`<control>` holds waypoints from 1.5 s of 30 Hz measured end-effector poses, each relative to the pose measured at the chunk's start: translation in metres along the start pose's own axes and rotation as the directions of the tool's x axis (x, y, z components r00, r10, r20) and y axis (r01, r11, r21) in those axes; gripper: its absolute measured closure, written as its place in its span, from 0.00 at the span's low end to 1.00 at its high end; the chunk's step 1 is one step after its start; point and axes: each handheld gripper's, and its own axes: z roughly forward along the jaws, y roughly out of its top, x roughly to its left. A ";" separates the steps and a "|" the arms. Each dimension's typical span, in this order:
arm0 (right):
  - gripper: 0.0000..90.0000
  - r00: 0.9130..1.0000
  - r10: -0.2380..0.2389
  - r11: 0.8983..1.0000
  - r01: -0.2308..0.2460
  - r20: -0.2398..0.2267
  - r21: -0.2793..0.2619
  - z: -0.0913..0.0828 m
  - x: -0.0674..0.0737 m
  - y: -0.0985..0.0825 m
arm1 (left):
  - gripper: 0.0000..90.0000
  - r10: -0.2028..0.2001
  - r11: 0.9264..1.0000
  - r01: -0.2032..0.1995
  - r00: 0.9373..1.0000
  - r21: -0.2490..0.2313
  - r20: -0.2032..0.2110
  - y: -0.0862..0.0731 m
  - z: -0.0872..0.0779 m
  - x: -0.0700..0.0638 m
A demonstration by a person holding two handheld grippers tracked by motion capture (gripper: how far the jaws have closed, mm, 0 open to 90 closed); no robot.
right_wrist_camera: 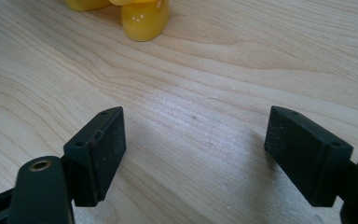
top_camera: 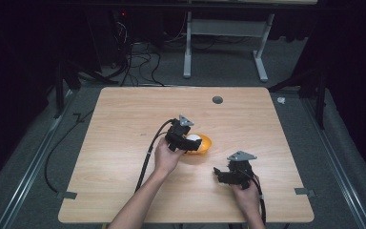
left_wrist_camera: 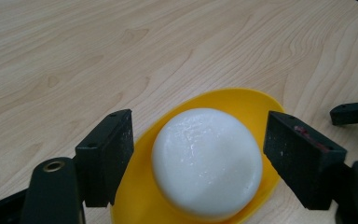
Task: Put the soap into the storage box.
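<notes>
A glossy white bun (left_wrist_camera: 207,161) lies in a yellow dish (left_wrist_camera: 242,100) on the pale wood-grain table (left_wrist_camera: 98,56).

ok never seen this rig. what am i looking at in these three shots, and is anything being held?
No robot arm here: a person holds a two-jaw hand gripper in each hand at a wooden table. The high view looks down from above. The other two come from cameras riding on each gripper, looking along its black jaws. The left gripper is open, its jaws on either side of a white round bun-like piece lying in a shallow yellow dish; it is not clamped. The right gripper is open over bare wood, holding nothing, with a yellow object farther off.
</notes>
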 end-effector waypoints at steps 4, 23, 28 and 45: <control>0.24 1.000 0.000 1.000 0.000 0.000 0.000 0.000 0.000 0.000 | 0.28 0.011 1.000 -0.011 1.000 -0.013 -0.001 0.000 -0.006 -0.001; 0.24 1.000 -0.005 1.000 0.005 0.004 0.000 0.000 0.000 0.000 | 0.28 -0.013 0.999 0.012 1.000 -0.042 -0.015 -0.014 -0.037 0.012; 0.24 1.000 -0.006 1.000 0.006 0.004 0.000 0.000 0.000 0.000 | 0.28 -0.021 0.998 0.019 1.000 -0.056 -0.024 -0.017 -0.045 0.017; 0.24 1.000 -0.004 1.000 0.004 0.005 0.001 0.000 0.001 0.000 | 0.27 -0.063 0.995 0.059 0.997 -0.081 -0.039 -0.030 -0.063 0.030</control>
